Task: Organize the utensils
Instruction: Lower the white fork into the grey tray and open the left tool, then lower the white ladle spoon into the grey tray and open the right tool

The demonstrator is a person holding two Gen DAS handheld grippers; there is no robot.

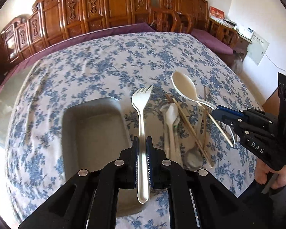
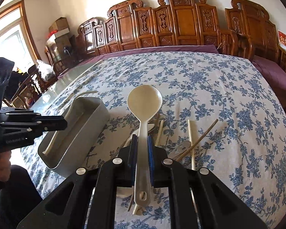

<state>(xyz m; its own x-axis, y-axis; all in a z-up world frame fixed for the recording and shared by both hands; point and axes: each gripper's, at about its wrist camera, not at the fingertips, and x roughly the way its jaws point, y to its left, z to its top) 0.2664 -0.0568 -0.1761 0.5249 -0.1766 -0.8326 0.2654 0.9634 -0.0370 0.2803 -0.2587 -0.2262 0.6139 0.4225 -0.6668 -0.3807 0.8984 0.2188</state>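
My left gripper (image 1: 142, 143) is shut on the handle of a white plastic fork (image 1: 142, 103), held above the right edge of a grey rectangular tray (image 1: 93, 126). My right gripper (image 2: 142, 143) is shut on the handle of a large white spoon (image 2: 145, 103), held above a pile of utensils; it also shows in the left wrist view (image 1: 219, 110) holding that spoon (image 1: 184, 85). The pile holds chopsticks (image 1: 188, 126), a small white spoon (image 1: 171, 114) and a metal spoon (image 1: 193, 157). In the right wrist view the tray (image 2: 82, 133) lies to the left, with the left gripper (image 2: 61, 123) over it.
The table wears a blue floral cloth (image 1: 104, 66). Carved wooden benches (image 2: 181, 22) with purple cushions stand behind the table. The person's hand (image 1: 267, 173) shows at the right edge. Loose chopsticks (image 2: 190, 143) lie on the cloth to the right of my right gripper.
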